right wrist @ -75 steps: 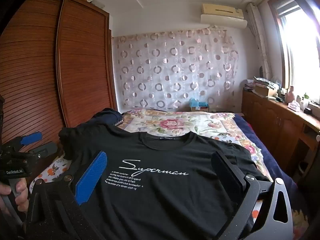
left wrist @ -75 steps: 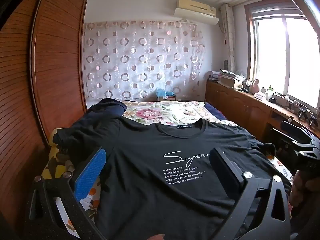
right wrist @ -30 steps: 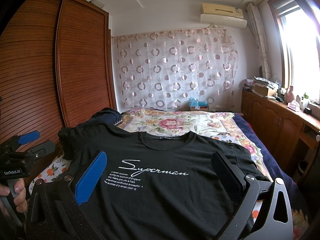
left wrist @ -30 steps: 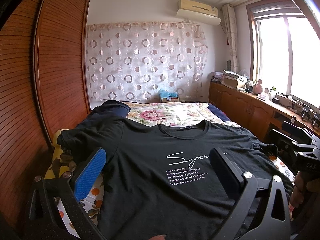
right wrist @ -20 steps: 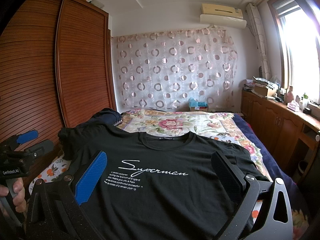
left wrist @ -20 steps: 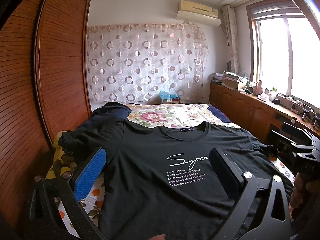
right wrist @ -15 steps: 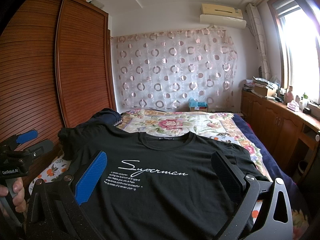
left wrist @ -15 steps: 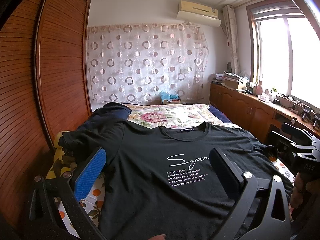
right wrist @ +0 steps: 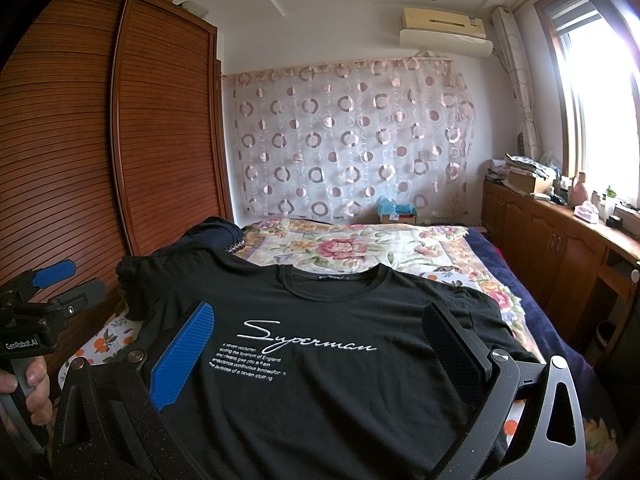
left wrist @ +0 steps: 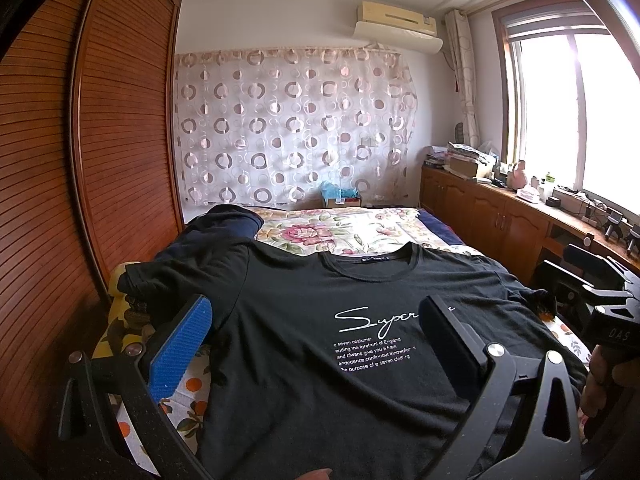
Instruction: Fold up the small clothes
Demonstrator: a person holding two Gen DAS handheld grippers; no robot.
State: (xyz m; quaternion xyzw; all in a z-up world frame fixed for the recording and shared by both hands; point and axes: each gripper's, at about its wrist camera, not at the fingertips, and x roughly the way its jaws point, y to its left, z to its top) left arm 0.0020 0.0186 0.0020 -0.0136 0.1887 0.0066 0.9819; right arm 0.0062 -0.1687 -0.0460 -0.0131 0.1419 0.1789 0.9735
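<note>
While both tools hover apart from the cloth, the black T-shirt [right wrist: 320, 344] lies spread face up on the floral bed [right wrist: 360, 248], neck away from the person. Left gripper [left wrist: 316, 332] gapes wide, empty; right gripper [right wrist: 320, 332] likewise. Risk, as I judge it: the left sleeve [left wrist: 168, 280] drapes over dark piled clothes [left wrist: 224, 224], so a pinch there may snag both or skew the fold.
</note>
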